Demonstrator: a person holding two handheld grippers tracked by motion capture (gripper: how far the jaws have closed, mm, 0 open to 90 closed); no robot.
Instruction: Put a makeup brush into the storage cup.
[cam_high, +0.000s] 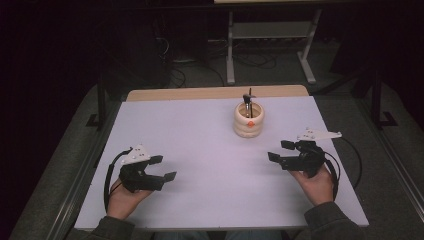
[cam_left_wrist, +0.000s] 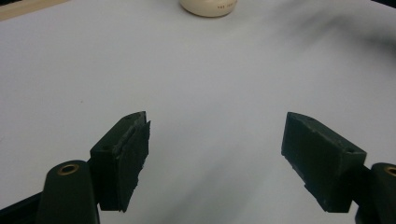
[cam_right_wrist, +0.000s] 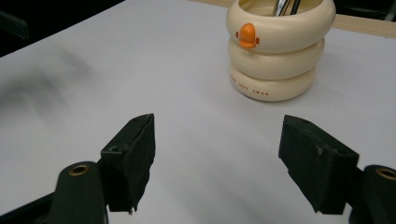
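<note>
A cream ringed plastic cup with an orange beak stands far back on the white table, well apart from the left gripper and right gripper, both wide and holding nothing

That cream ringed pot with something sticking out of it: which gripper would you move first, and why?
Probably the right gripper forward toward the cream pot. It sits nearer than the left gripper, is open and empty, and its own view already faces the pot and the metal tool standing in it.
</note>
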